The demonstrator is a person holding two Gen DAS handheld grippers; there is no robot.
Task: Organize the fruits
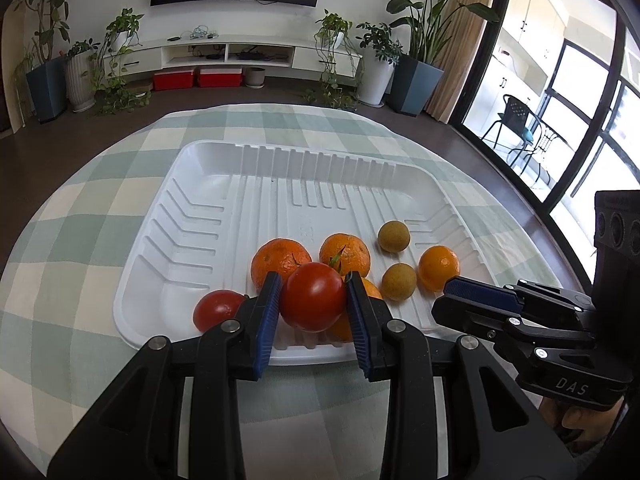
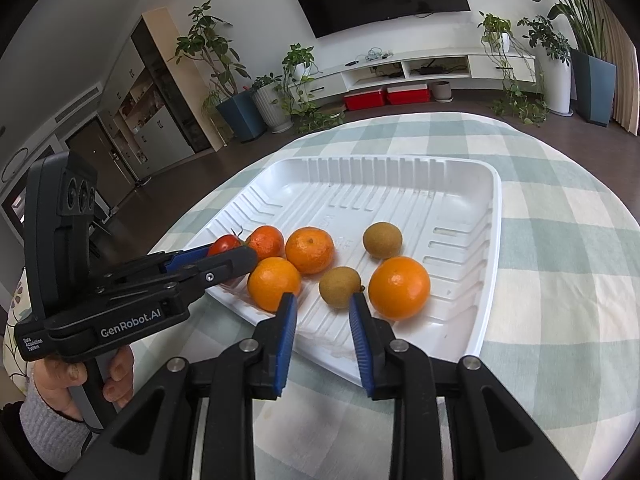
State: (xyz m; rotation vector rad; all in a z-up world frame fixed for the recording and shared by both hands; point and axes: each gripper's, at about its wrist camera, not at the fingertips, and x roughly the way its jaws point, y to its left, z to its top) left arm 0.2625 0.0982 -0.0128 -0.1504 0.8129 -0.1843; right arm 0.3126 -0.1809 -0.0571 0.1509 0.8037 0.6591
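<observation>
A white ridged tray (image 1: 200, 216) (image 2: 460, 208) lies on the checked tablecloth. In it are several oranges (image 1: 280, 260) (image 2: 399, 287), two brown-green round fruits (image 1: 394, 236) (image 2: 382, 239) and a red tomato (image 1: 218, 308) at the tray's near left. My left gripper (image 1: 313, 298) is shut on a second red tomato (image 1: 312, 296) over the tray's near edge; it also shows in the right wrist view (image 2: 225, 245). My right gripper (image 2: 323, 312) is open and empty at the tray's near edge, just in front of a brown-green fruit (image 2: 340, 287).
The table (image 1: 80, 216) is round with a green and cream checked cloth. Beyond it are a dark floor, potted plants (image 1: 120, 40), a white TV shelf (image 1: 224, 54) with red boxes below, and glass doors at the right.
</observation>
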